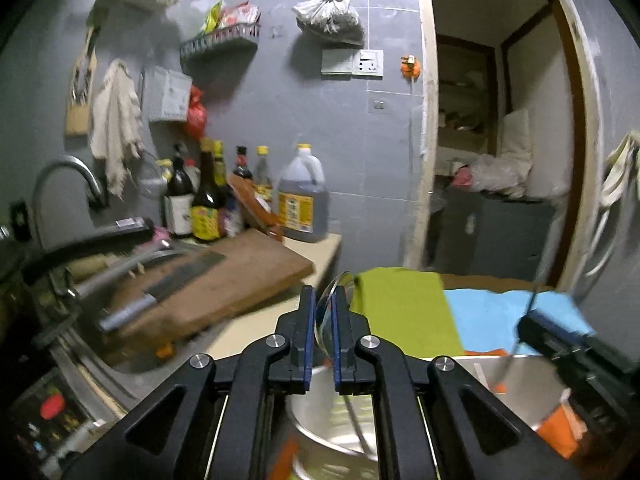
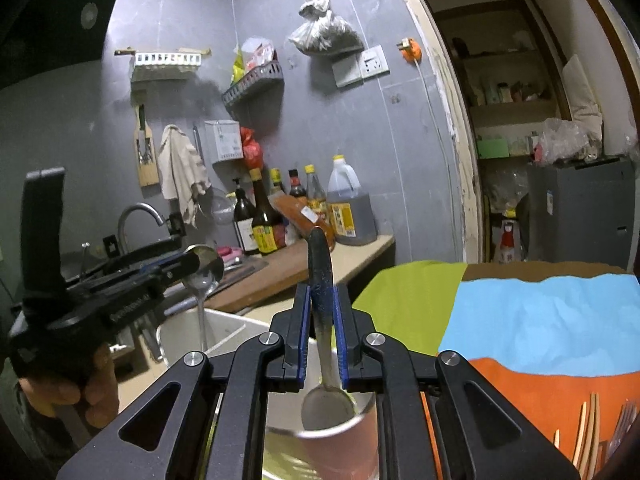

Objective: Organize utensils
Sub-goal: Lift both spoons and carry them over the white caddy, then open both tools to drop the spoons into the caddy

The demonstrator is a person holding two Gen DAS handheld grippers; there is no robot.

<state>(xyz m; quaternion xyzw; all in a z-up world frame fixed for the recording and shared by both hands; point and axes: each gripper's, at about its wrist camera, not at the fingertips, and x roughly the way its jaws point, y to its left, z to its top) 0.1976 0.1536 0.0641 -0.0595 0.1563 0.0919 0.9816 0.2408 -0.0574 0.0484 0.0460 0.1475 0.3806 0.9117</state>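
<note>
My left gripper [image 1: 323,300] is shut on a metal spoon [image 1: 334,292], bowl end up between the fingers, its handle hanging down over a round steel pot [image 1: 320,412]. In the right wrist view this left gripper [image 2: 188,266] holds the spoon [image 2: 206,266] above a rectangular steel container [image 2: 188,336]. My right gripper [image 2: 322,304] is shut on a black-handled spoon [image 2: 322,276], its bowl [image 2: 326,406] down over a pink-sided metal cup [image 2: 344,436]. The right gripper [image 1: 540,322] shows at the right of the left wrist view.
Green [image 2: 412,304], blue [image 2: 548,316] and orange [image 2: 560,396] cloths cover the table. Wooden utensils [image 2: 588,432] lie on the orange cloth. A cutting board with a cleaver [image 1: 180,276], sauce bottles [image 1: 208,200], an oil jug [image 1: 302,196] and a tap [image 1: 64,176] are on the left counter.
</note>
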